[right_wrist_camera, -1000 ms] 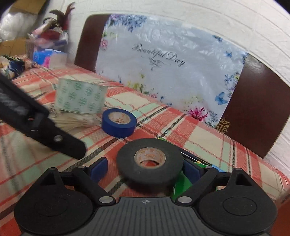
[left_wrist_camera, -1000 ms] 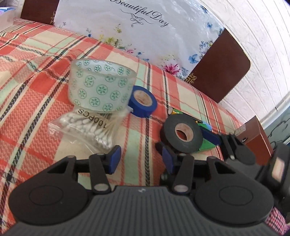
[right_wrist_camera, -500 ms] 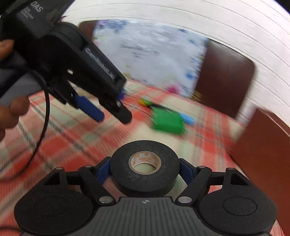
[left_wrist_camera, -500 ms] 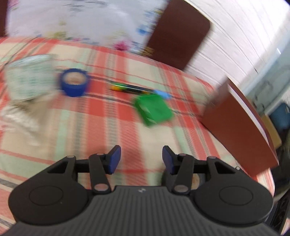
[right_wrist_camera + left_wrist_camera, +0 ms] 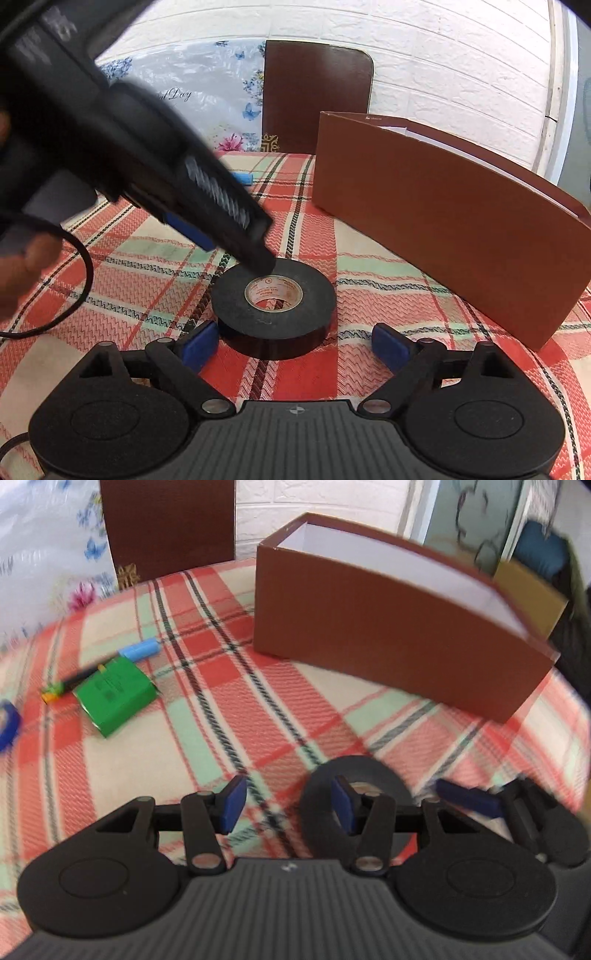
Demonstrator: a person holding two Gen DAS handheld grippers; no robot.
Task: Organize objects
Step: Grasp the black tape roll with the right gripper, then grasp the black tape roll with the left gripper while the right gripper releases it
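Though both views are smeared by motion, the count is plain: one black tape roll point(image 5: 274, 308), one brown box point(image 5: 388, 627) with a white inside, one green packet point(image 5: 114, 694), one pen with a light blue cap point(image 5: 138, 651), one blue tape roll point(image 5: 7, 723) and two hand-held grippers; the black tape roll lies flat on the plaid cloth point(image 5: 240, 709) over the bench, just ahead of the right hand-held gripper point(image 5: 295, 345), whose blue pads stand spread to either side of it, the left pad touching or nearly touching the roll's side, the right pad apart from it; its jaws have just been opening, so the roll sits between them unpinched, whereas half a second ago it was clamped and lifted; the left hand-held gripper point(image 5: 288, 805) is part spread with nothing between its fingers, the roll showing behind its right finger; seen from the right wrist, its tip lies across the roll's far rim, and whether it touches I cannot tell; the box stands ahead and to the right of both hand-held grippers, its far end cut off; the blue roll is cut by the frame's left edge; the pen's body is blurred beside the packet; the patterned tape and cotton swabs seen a second ago are gone from view.
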